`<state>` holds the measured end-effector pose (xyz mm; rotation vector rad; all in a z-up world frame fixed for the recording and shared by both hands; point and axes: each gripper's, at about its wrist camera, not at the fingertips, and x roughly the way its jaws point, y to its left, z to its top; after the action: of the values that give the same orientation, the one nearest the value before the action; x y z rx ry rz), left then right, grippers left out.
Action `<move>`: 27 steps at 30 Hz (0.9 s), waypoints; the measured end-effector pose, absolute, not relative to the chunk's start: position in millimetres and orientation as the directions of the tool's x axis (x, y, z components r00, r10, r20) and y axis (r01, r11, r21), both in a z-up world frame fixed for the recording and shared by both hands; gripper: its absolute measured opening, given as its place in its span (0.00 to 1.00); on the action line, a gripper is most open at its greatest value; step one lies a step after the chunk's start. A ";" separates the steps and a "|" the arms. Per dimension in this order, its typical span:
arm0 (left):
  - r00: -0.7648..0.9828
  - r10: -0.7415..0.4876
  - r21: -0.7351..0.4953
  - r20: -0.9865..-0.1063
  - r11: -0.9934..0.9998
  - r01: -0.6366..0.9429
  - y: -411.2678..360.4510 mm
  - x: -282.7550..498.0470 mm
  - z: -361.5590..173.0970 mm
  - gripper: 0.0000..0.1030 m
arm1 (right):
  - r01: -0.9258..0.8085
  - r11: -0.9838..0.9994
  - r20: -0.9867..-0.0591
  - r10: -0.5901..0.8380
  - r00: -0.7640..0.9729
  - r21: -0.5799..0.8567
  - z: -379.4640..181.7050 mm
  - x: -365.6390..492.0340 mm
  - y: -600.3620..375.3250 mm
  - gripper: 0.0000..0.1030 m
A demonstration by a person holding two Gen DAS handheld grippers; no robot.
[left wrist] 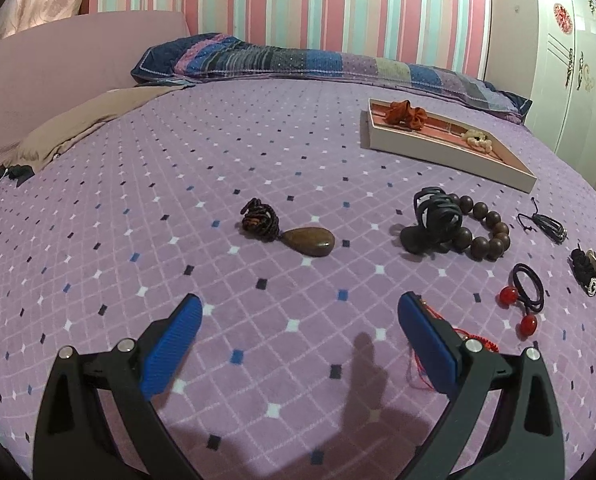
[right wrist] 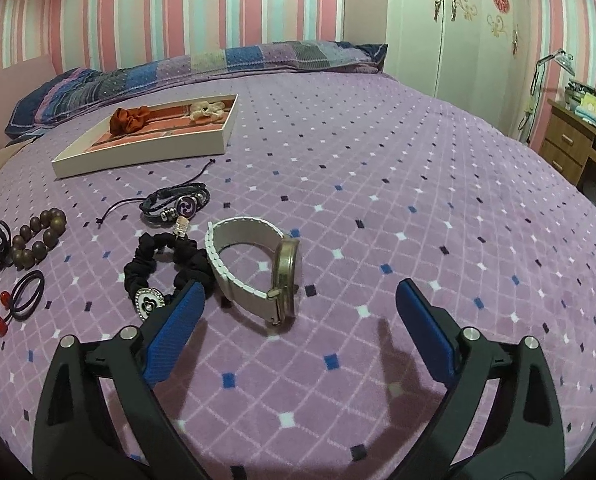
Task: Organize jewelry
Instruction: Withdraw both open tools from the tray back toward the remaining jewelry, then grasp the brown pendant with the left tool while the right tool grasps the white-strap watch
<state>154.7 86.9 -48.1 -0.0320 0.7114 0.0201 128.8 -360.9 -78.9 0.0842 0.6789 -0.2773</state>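
My left gripper (left wrist: 300,308) is open and empty above the purple bedspread; a brown teardrop pendant (left wrist: 310,241) on a dark cord lies just ahead. To its right lie a black hair claw (left wrist: 434,222), a wooden bead bracelet (left wrist: 488,228) and a black hair tie with red beads (left wrist: 526,292). A red cord (left wrist: 474,336) lies by its right finger. My right gripper (right wrist: 298,304) is open and empty; a white-strap watch (right wrist: 253,272) stands just ahead between the fingers. A black scrunchie (right wrist: 165,268) and a braided bracelet (right wrist: 177,202) lie left of it. The white tray (right wrist: 137,156) holds a rust scrunchie (right wrist: 127,119) and a cream flower piece (right wrist: 207,111).
A patchwork pillow (left wrist: 298,60) lies along the striped wall. A white wardrobe (right wrist: 450,20) stands past the bed's far corner. A wooden desk (right wrist: 578,140) stands at the right. A beige cloth (left wrist: 89,120) lies at the bed's left.
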 end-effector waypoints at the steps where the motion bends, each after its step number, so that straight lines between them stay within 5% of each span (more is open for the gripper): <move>1: 0.757 0.007 -0.021 -0.653 0.999 -0.028 86.7 154.4 -48.2 0.93 | 0.280 0.960 -0.630 -0.225 0.744 -0.013 -78.8 128.6 -360.8 0.90; 27: 0.767 -0.032 -0.006 -0.641 0.999 0.037 63.9 142.8 -42.4 0.93 | 0.259 0.965 -0.634 -0.222 0.740 -0.035 -75.2 133.3 -352.3 0.79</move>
<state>142.8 63.9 -42.4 0.0072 0.6957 -0.0371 133.3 -352.3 -75.2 0.0563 0.6884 -0.2635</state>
